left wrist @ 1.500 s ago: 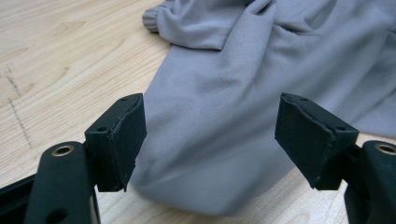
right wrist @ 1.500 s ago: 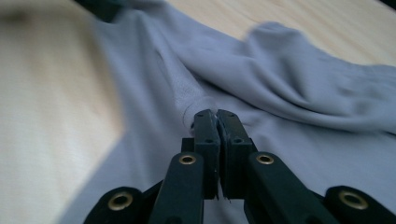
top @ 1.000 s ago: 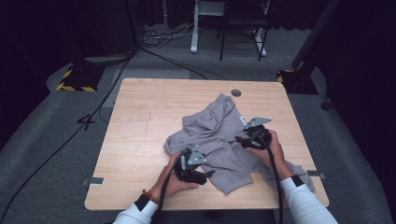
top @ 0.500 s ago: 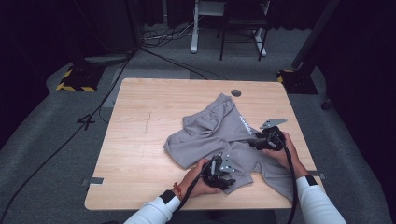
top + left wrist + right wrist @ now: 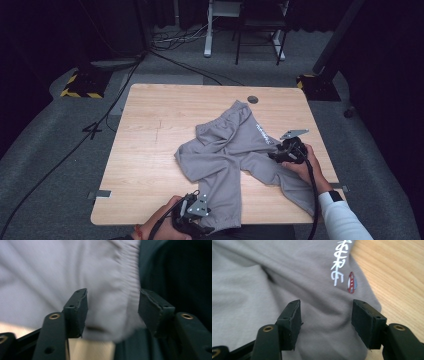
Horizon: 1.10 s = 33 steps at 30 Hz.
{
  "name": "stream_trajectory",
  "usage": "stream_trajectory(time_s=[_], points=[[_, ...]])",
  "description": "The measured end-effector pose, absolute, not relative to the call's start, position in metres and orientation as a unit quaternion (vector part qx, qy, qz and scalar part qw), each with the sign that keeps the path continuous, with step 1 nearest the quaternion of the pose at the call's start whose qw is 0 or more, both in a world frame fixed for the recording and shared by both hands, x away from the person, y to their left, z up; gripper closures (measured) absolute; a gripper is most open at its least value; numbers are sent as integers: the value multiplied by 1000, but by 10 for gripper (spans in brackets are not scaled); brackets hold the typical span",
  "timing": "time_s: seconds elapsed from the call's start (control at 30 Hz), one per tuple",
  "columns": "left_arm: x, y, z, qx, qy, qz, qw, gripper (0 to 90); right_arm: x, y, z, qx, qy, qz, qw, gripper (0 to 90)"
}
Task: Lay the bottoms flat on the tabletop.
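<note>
Grey sweatpants sprawl across the tabletop, centre to lower right. The left gripper, just reopening around the elastic cuff, should bite squarely; the right gripper hovers wide above the printed hip.

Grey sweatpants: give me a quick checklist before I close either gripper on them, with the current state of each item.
1. Left gripper at the cuff of the near leg: ok, the elastic hem sits between its jaws.
2. Left pads pressing cloth: not ok, the jaws stand apart, having just been opening.
3. Right gripper over the sweatpants near the white print: ok.
4. Right jaws open: ok, nothing pinched.
5. Garment flat: not ok, it is creased and folded.
6. Cuff on the table: cannot tell; it lies at the near edge.
</note>
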State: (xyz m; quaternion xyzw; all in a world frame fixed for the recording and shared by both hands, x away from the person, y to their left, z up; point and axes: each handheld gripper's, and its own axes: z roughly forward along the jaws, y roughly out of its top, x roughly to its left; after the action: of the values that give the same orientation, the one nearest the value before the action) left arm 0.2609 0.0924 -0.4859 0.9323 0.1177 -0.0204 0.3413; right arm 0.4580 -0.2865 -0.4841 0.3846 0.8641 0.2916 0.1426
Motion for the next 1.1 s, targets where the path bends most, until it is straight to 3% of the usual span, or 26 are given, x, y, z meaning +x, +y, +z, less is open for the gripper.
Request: stream_trajectory(time_s=[0.13, 0.27, 0.47, 0.67, 1.1], points=[[265, 102, -474, 914, 158, 23, 373, 355, 454, -284, -483, 376, 870, 287, 138, 412], [298, 85, -473, 898, 236, 89, 361, 371, 449, -283, -482, 368, 876, 280, 139, 408], [337, 53, -479, 894, 248, 140, 346, 372, 437, -287, -475, 350, 874, 288, 174, 414], [345, 49, -492, 902, 252, 127, 328, 397, 421, -299, -472, 340, 878, 294, 163, 408], [272, 116, -488, 918, 226, 52, 322, 428, 361, -268, -482, 262, 913, 293, 111, 446]])
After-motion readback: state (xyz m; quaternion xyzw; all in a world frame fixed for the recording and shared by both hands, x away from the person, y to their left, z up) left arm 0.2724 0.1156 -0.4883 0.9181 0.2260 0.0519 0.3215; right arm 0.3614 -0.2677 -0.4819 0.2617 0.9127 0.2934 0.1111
